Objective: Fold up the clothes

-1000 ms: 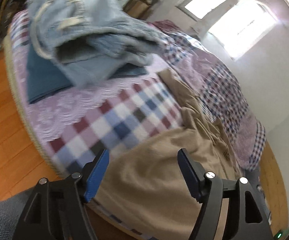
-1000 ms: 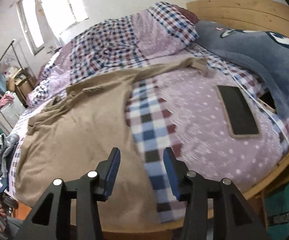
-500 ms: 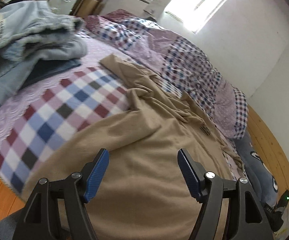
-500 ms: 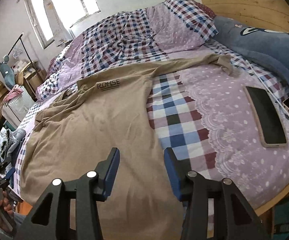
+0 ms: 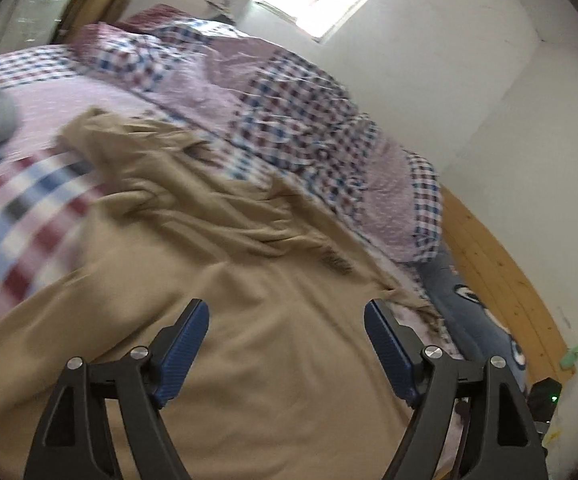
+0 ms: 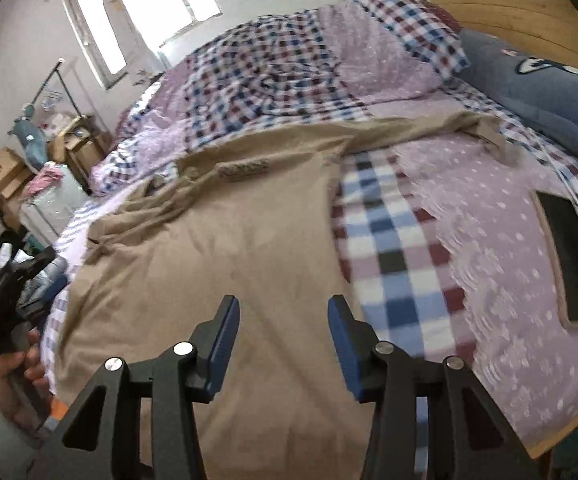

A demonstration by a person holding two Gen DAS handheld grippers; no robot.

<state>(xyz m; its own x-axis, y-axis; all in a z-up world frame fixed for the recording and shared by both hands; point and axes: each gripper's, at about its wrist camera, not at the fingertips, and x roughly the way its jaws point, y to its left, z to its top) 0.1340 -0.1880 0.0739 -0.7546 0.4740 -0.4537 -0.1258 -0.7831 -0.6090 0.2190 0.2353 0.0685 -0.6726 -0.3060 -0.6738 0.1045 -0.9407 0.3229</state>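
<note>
Left wrist view: left gripper [image 5: 287,322] spread wide, empty, tan garment [image 5: 229,260] beneath both fingers; right gripper [image 6: 283,318] likewise parted, garment [image 6: 225,248] beneath.

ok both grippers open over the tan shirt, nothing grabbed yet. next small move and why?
Probably lower the right gripper onto the near hem of the tan shirt and close on it. Its jaws are open with the fabric directly below. The shirt lies spread on the bed, one sleeve stretched toward the headboard, the other side bunched. The left gripper is also open above the cloth, so it could grab the hem too.
</note>
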